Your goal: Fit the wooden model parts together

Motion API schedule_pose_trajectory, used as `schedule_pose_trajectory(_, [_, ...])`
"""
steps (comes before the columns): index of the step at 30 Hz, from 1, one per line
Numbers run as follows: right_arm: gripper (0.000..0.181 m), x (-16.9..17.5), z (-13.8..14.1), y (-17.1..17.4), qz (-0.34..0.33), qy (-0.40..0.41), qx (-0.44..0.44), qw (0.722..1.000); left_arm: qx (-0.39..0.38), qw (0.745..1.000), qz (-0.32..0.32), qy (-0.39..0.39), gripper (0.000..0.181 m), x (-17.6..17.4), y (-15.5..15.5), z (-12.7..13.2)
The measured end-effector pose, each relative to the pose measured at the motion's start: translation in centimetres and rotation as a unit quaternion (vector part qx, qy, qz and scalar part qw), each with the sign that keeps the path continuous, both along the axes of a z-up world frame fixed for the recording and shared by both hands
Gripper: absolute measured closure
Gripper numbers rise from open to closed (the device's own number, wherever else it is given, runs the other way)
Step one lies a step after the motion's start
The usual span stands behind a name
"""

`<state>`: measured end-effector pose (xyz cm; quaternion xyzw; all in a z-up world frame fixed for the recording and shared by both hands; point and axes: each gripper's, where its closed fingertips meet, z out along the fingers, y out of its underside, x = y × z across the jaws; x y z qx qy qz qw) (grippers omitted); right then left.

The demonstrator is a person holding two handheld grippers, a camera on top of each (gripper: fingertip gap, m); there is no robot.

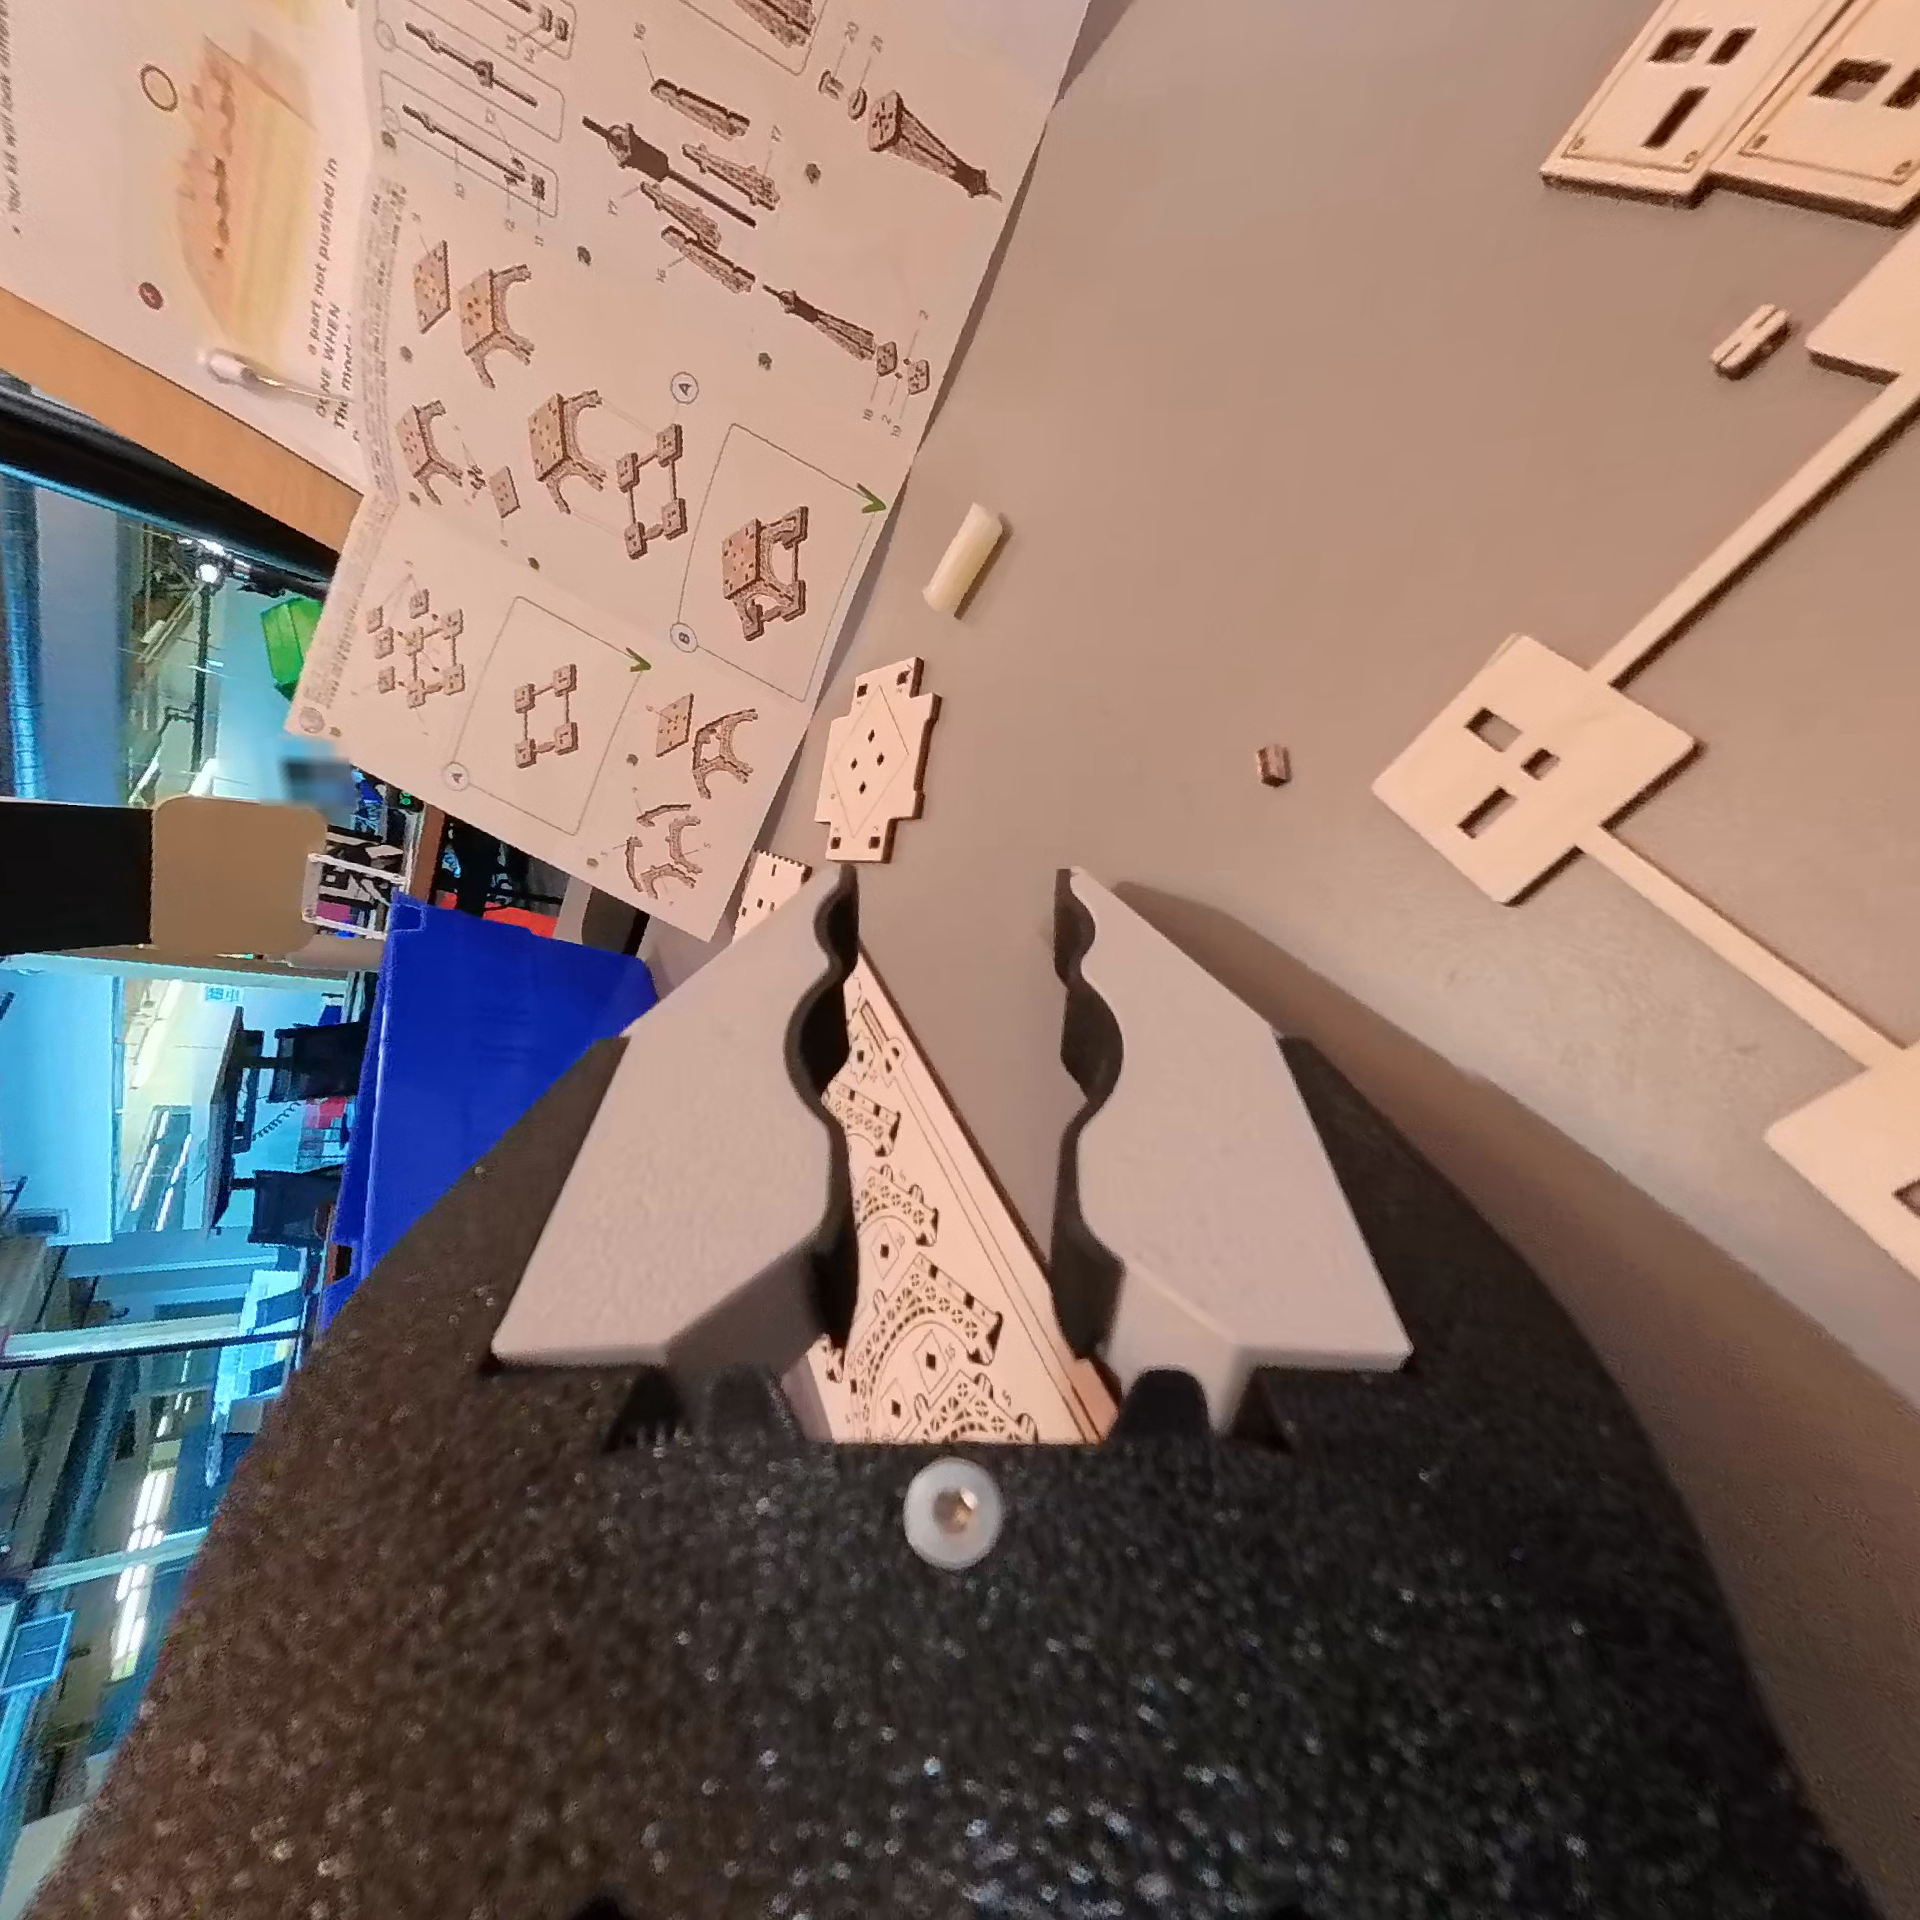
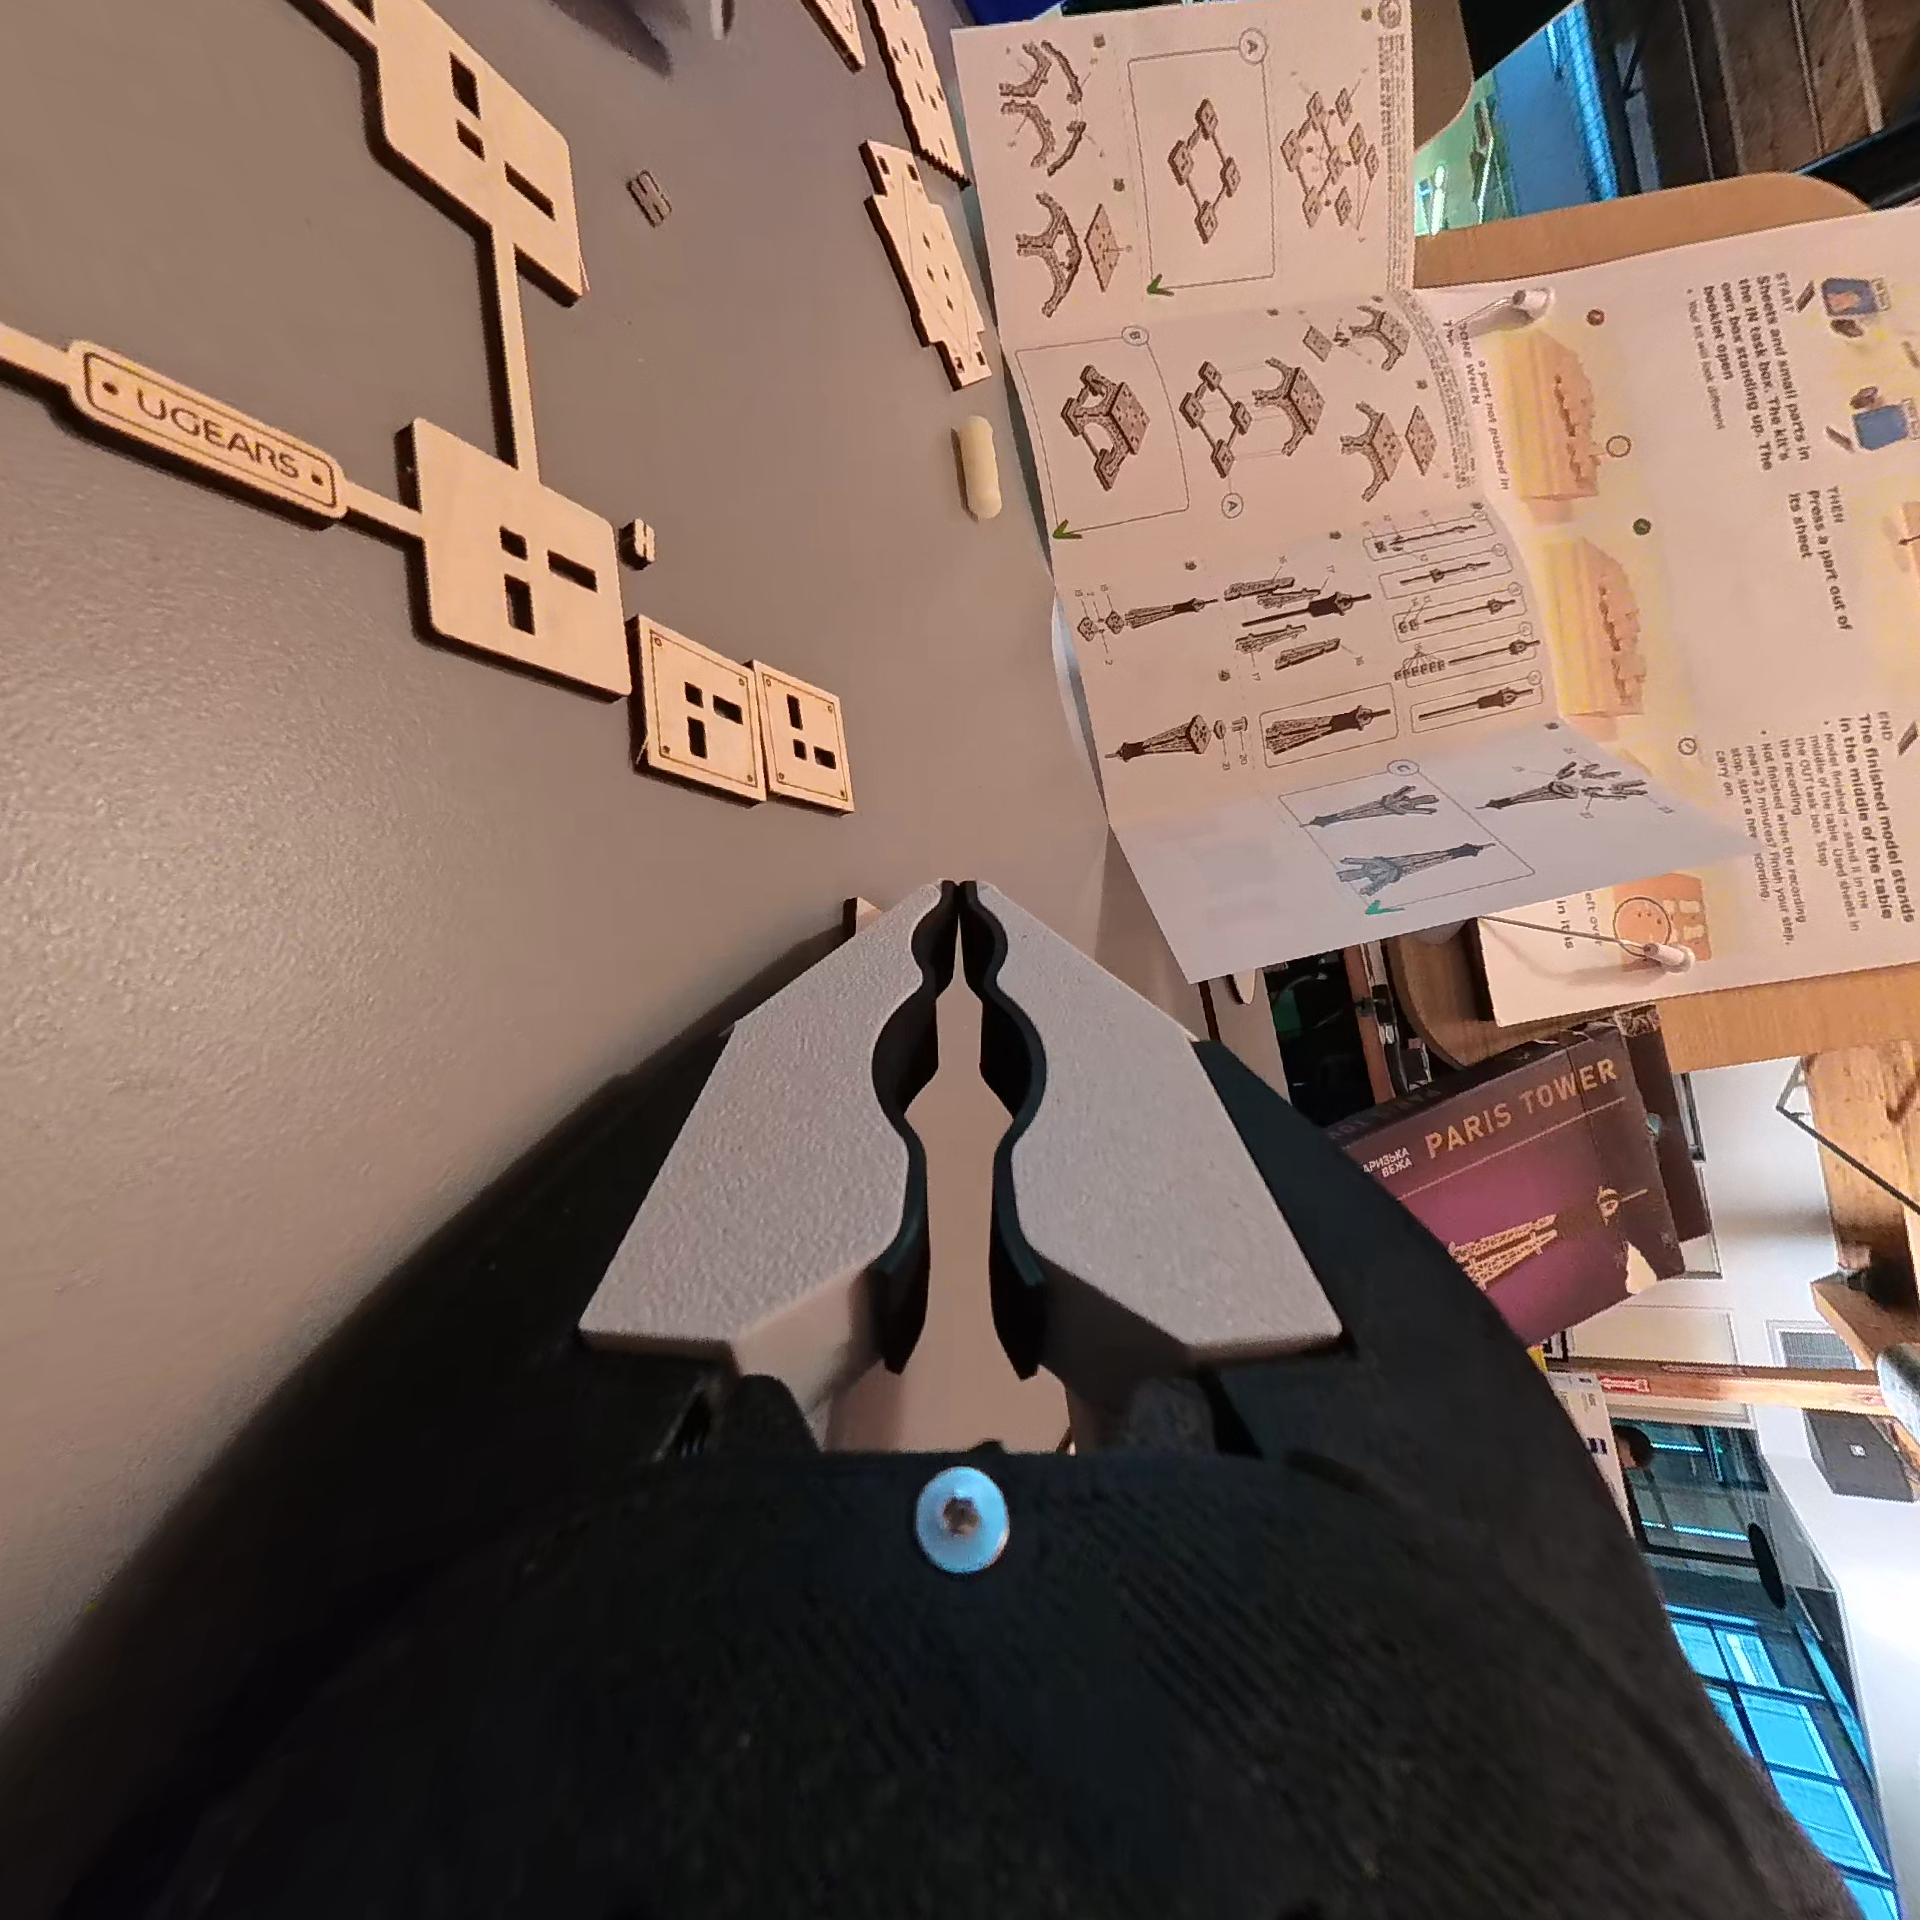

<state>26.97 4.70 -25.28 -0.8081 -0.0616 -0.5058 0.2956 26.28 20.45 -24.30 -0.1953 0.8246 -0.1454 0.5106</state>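
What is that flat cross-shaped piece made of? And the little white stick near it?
The cross-shaped piece looks like thin pale plywood: matte, with dark burnt-looking edges and cut holes. The white stick seems waxy or plastic, smooth and slightly glossy; I can't tell which.

Right hand-held gripper (image 2: pixel 958 896) is pinched closed over the grey bench (image 2: pixel 260 935), wooden frame pieces (image 2: pixel 520 561) just ahead.

Left gripper (image 1: pixel 956 904) hides most of the engraved wooden sheet (image 1: pixel 925 1247).
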Motion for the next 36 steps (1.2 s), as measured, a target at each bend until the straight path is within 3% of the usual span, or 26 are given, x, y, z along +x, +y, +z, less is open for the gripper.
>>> schedule_pose_trajectory(20, [0.181,0.0,0.0,0.0,0.000,-0.002,0.000,1.000,0.015,1.000,0.006,-0.016,0.147,0.1,0.5,1.3])
schedule_pose_trajectory(36, [0.181,-1.0,1.6,-1.3,-0.019,-0.008,0.049,0.999,0.006,1.000,-0.010,-0.022,0.148,0.2,-0.3,1.1])
